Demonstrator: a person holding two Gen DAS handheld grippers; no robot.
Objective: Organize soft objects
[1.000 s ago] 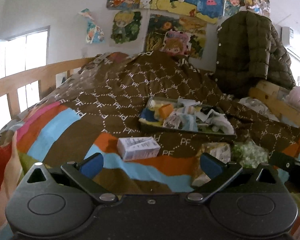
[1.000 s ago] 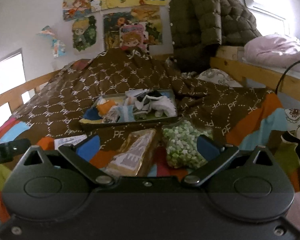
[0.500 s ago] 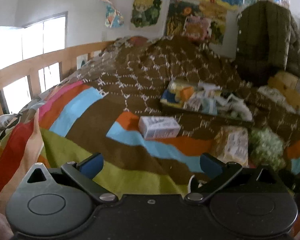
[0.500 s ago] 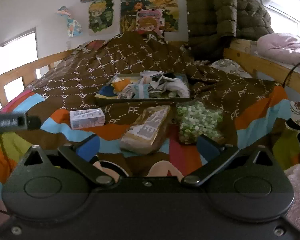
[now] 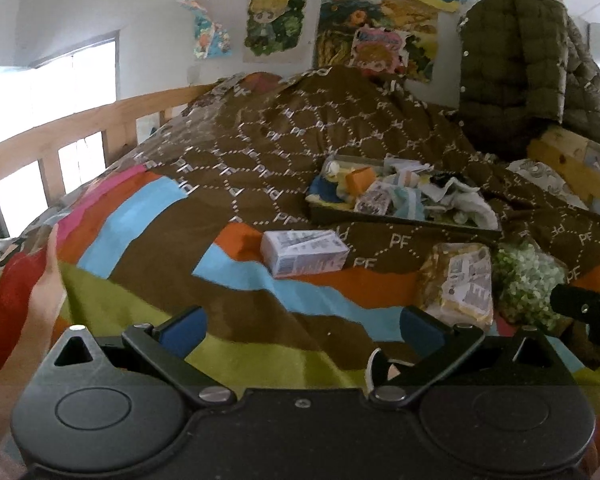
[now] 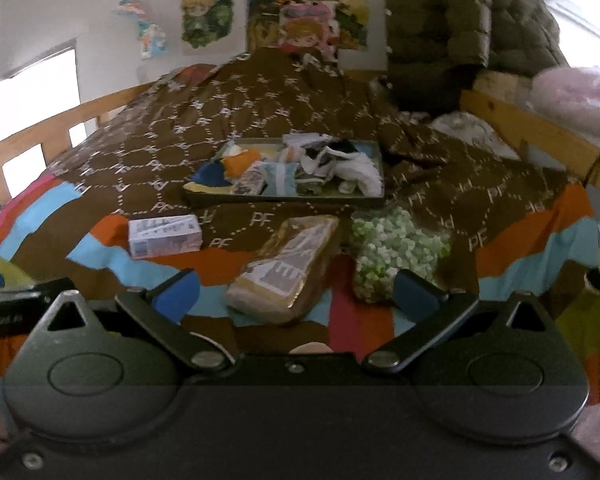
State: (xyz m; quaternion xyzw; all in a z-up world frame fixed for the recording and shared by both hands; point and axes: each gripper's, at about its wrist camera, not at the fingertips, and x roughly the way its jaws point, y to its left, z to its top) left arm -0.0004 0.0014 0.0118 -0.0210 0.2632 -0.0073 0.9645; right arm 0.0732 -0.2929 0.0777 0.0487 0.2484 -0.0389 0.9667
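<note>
1. My left hand-held gripper (image 5: 300,330) is spread wide with nothing between its blue pads, hovering over the striped near part of the bedspread (image 5: 236,160).
2. My right hand-held gripper (image 6: 296,294) is also wide and empty, above the same bed.
3. Tray (image 6: 284,200) sits mid-bed on the brown "PF" patterned part, heaped with soft items: an orange piece (image 6: 240,160), a blue one (image 6: 208,174), a white crumpled cloth (image 6: 360,172). Others are too jumbled to name.
4. White printed carton (image 5: 304,252) lies on its side in front of the tray's left end, apart from it.
5. Tan wrapped packet (image 6: 288,268) lies in front of the tray, close ahead of the right gripper's gap.
6. Clear bag of green and white foam bits (image 6: 392,248), possibly packing peanuts, sits just beside the packet on its right, touching or nearly so.
7. In the left view the packet (image 5: 460,284) and the bag (image 5: 528,280) are off to the right, with part of the right gripper (image 5: 584,308) at that edge.
8. Olive quilted jacket (image 5: 532,68) hangs at the head end; cartoon posters (image 5: 376,36) on the wall; wooden bed rail (image 5: 60,136) along the left.
</note>
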